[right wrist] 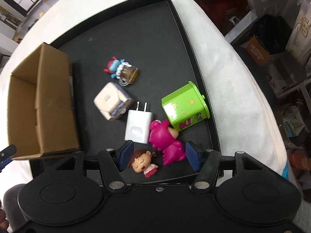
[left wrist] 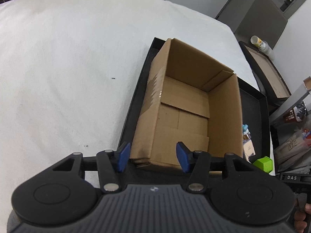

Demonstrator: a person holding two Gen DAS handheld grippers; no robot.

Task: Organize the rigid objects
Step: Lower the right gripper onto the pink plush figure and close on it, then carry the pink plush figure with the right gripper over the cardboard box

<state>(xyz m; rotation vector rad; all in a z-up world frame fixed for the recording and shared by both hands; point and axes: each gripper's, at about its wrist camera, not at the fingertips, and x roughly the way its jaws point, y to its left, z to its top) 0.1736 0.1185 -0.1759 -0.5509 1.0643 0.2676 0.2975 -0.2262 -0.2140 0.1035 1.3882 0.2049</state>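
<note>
An open, empty cardboard box (left wrist: 186, 104) stands at the left of a black tray (right wrist: 140, 35); it also shows in the right wrist view (right wrist: 40, 101). On the tray lie a green box (right wrist: 184, 106), a white charger (right wrist: 138, 126), a magenta toy (right wrist: 165, 139), a small doll (right wrist: 142, 162), a pale cube toy (right wrist: 112, 101) and a blue figure with a mug (right wrist: 122, 70). My left gripper (left wrist: 152, 158) is open over the box's near wall. My right gripper (right wrist: 159, 156) is open, its jaws either side of the doll and the magenta toy.
The tray rests on a white cloth-covered table (left wrist: 68, 68). Another black tray (left wrist: 270, 73) with a bottle (left wrist: 260, 43) stands beyond the table's right edge. Shelves and bags (right wrist: 272, 48) crowd the right side. The green box (left wrist: 264, 164) shows at the left view's right.
</note>
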